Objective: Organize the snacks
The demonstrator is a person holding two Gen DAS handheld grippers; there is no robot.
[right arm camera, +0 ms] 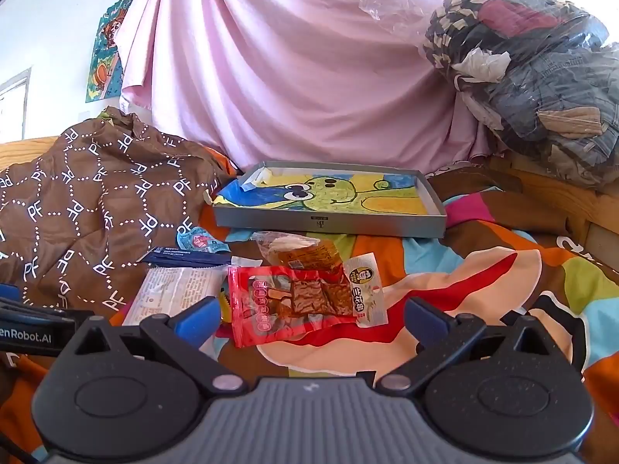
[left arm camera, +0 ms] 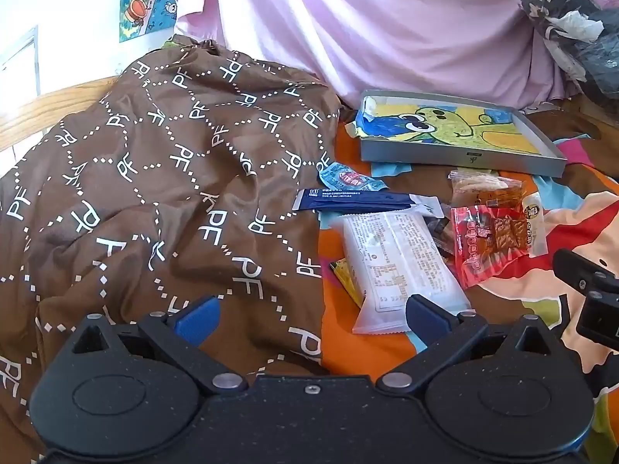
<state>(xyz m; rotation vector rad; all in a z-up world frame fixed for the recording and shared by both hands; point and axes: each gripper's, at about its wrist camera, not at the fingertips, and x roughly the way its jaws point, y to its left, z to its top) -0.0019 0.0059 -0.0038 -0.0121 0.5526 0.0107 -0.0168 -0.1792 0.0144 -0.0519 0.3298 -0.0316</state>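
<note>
Left wrist: left tool (left arm camera: 311,319) spread, low | right tool (right arm camera: 309,319) spread before red packet (right arm camera: 294,301)

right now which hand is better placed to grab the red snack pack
Right. The red snack pack lies straight ahead between the open right gripper fingers; from the left gripper it sits off to the side.

snack packets (right arm camera: 301,294) before tray (right arm camera: 329,224) | quilt (right arm camera: 96,208) left | curtain (right arm camera: 290,77) behind

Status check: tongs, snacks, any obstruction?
Left tongs and right tongs open, empty. Snack packets loose on bedspread, grey tray behind. Brown quilt crowds left.
</note>
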